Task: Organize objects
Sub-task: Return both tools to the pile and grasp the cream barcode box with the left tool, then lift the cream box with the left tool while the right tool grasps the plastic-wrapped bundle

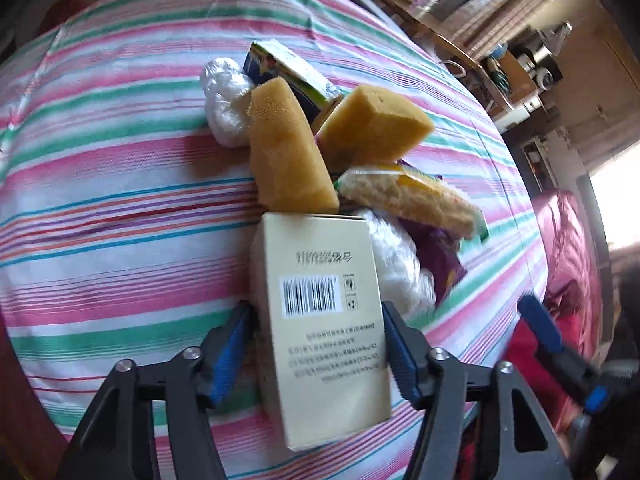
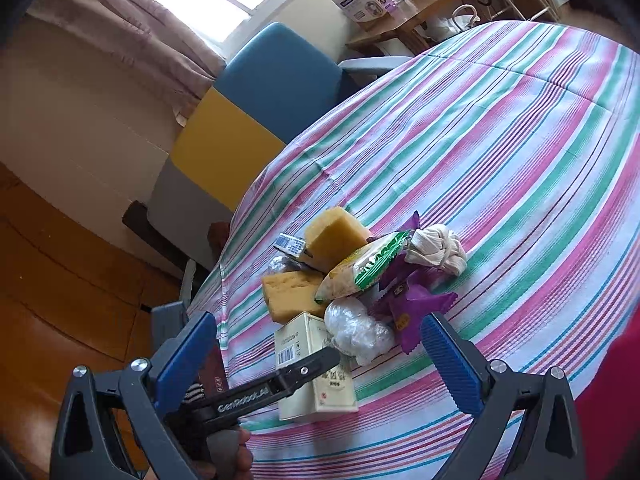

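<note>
A pile of objects lies on the striped tablecloth (image 1: 120, 184). My left gripper (image 1: 316, 320) is shut on a beige box (image 1: 324, 320) with a barcode, at the near end of the pile; the box also shows in the right wrist view (image 2: 316, 360). Beyond it lie two yellow sponges (image 1: 288, 148) (image 1: 372, 124), a green-and-yellow snack packet (image 1: 412, 196), a purple wrapper (image 1: 436, 256), crumpled clear plastic (image 1: 224, 100) and a blue carton (image 1: 288, 72). My right gripper (image 2: 320, 340) is open and empty, above the pile's near side.
A knotted white cloth (image 2: 436, 252) lies at the pile's far side. A blue, yellow and grey chair (image 2: 256, 112) stands past the table's edge. A wooden shelf with boxes (image 2: 400, 12) is behind. A red cloth (image 1: 568, 264) lies right of the table.
</note>
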Motion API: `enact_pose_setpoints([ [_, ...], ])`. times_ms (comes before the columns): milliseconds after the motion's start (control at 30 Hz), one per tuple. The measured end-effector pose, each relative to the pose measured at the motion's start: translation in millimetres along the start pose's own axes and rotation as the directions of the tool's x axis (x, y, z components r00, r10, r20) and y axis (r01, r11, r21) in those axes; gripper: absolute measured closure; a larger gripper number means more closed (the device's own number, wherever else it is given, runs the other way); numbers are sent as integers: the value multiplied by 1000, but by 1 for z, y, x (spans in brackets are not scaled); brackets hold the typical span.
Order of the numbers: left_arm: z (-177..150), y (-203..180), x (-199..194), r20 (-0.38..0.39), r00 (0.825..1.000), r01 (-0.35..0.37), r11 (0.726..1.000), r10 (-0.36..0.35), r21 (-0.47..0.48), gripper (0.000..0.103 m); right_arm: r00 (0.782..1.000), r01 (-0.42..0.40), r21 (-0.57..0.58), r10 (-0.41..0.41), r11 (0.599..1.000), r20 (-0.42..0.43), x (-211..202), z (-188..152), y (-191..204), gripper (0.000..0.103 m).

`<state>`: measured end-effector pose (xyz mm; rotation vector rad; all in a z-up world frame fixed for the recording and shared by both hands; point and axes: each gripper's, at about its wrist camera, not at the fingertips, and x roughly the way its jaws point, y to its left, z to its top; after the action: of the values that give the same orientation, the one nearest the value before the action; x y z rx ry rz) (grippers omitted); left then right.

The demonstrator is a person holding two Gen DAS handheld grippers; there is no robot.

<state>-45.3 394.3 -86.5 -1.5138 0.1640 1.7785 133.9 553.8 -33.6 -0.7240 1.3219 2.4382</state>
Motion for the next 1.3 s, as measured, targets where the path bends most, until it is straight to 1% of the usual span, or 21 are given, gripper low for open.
enact_pose_setpoints([
  [100, -21, 1, -12, 23, 999, -36, 996, 34, 79, 45, 1000, 15, 0, -15, 1000, -8, 1, 0, -1, 0],
  [233, -44, 5, -24, 53, 998, -52, 990, 45, 129, 45, 999, 38, 7, -38, 999, -13, 1, -1, -1, 0],
  [300, -55, 6, -30, 66, 997, -48, 990, 40, 136, 46, 999, 49, 3, -49, 999, -17, 2, -1, -1, 0],
  [367, -60, 6, -31, 84, 995, -58, 986, 45, 157, 47, 998, 62, -4, -62, 998, -25, 3, -2, 1, 0],
  [400, -62, 7, -31, 88, 994, -74, 984, 60, 163, 51, 997, 70, -12, -70, 997, -31, 4, -2, 2, 0],
  [433, -64, 9, -30, 82, 994, -90, 983, 78, 158, 52, 996, 78, -20, -79, 997, -39, 6, -2, 3, 0],
  [500, -67, 16, -27, 70, 995, -81, 988, 73, 131, 52, 994, 88, -38, -90, 995, -62, 10, -3, 6, 0],
  [533, -73, 20, -29, 75, 995, -78, 989, 69, 128, 52, 992, 95, -46, -98, 994, -74, 12, -3, 6, 1],
  [600, -74, 20, -30, 74, 994, -85, 988, 76, 127, 52, 988, 104, -63, -111, 993, -103, 17, -4, 8, 5],
  [667, -77, 21, -30, 78, 994, -89, 987, 79, 136, 51, 984, 112, -83, -123, 990, -130, 22, -6, 11, 13],
  [700, -78, 21, -30, 79, 993, -93, 985, 82, 144, 52, 981, 120, -98, -133, 988, -142, 24, -7, 13, 15],
  [733, -81, 24, -33, 81, 993, -95, 984, 84, 151, 52, 978, 128, -113, -145, 985, -152, 27, -7, 14, 20],
  [867, -86, 24, -34, 93, 992, -105, 979, 90, 173, 51, 966, 149, -177, -182, 973, -184, 34, -12, 21, 31],
  [1000, -89, 23, -33, 105, 990, -109, 975, 90, 191, 51, 956, 159, -226, -208, 961, -209, 40, -16, 26, 36],
  [1100, -92, 24, -34, 109, 990, -106, 975, 86, 195, 51, 945, 173, -260, -235, 950, -228, 46, -19, 31, 38],
  [1133, -92, 24, -34, 109, 990, -105, 975, 85, 196, 51, 938, 186, -272, -253, 944, -237, 49, -20, 32, 38],
  [1200, -88, 19, -28, 107, 991, -100, 976, 80, 193, 51, 912, 232, -325, -321, 917, -254, 58, -21, 37, 40],
  [1300, -89, 21, -29, 110, 991, -92, 977, 72, 192, 51, 881, 253, -399, -381, 881, -282, 78, -22, 47, 43],
])
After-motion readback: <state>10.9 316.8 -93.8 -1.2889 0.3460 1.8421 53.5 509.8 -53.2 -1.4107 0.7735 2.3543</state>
